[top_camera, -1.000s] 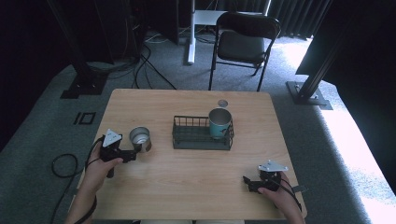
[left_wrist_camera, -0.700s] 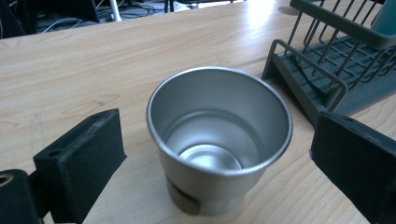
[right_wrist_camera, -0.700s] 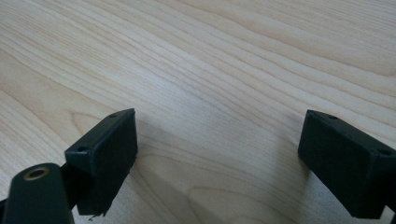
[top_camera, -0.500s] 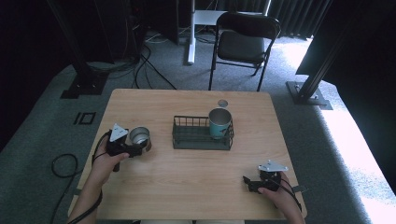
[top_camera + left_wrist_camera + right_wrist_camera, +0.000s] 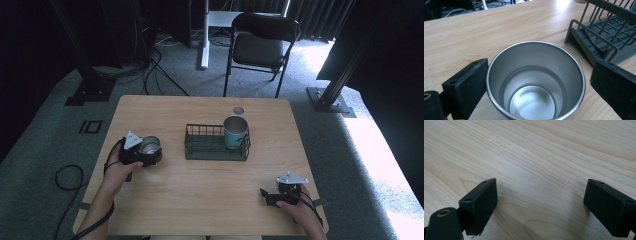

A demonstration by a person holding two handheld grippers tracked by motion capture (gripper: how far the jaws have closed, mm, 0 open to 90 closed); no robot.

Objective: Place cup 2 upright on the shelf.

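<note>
The left hand-held gripper (image 5: 148, 152) sits at nine o'clock on the pale wooden bench (image 5: 210, 200), jaws spread wide around the open-topped, upright stainless steel cup (image 5: 535, 82); one pad looks to touch its wall, the other stands just apart — the grip, I judge, is not yet closed. The dark green wire rack (image 5: 217, 143) at the centre already holds a teal metal cup (image 5: 235, 131) at its three o'clock end; the steel one likely goes beside it, so roughly half remains. The right hand-held gripper (image 5: 267, 196) rests at five o'clock, jaws wide and empty; a small round lid (image 5: 238, 110) lies at twelve o'clock. Beyond — grey carpet, a black folding chair (image 5: 264, 44), cables, dark stands.
</note>
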